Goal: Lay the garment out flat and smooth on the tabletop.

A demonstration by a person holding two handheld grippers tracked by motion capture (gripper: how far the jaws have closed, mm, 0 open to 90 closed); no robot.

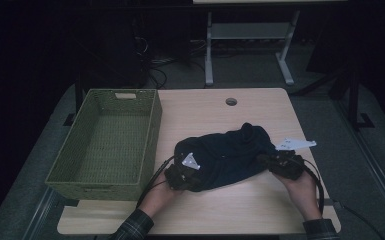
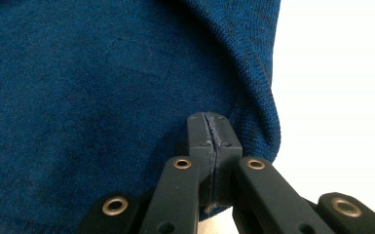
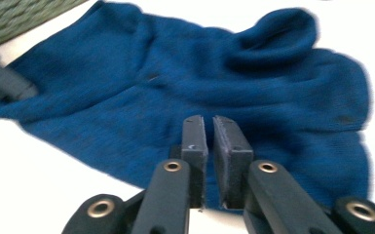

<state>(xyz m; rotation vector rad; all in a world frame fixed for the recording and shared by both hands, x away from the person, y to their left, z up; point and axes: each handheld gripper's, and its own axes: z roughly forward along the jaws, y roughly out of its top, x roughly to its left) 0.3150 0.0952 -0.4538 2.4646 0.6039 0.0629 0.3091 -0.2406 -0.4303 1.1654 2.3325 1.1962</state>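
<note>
Dim floor and a second desk's legs lie beyond the pale wooden tabletop (image 1: 210,210); a green woven basket (image 1: 107,140) sits at its left edge; a dark blue knitted garment (image 1: 227,155) lies bunched near the middle, toward the near edge. 2 grippers meet it; the left gripper (image 2: 208,134), at the garment's left end, has its jaws pressed together on a fold of the knit; the right gripper (image 3: 215,141), at the right end, has its jaws nearly together over the garment's hem, a thin gap between them; I cannot tell whether cloth is pinched there.
</note>
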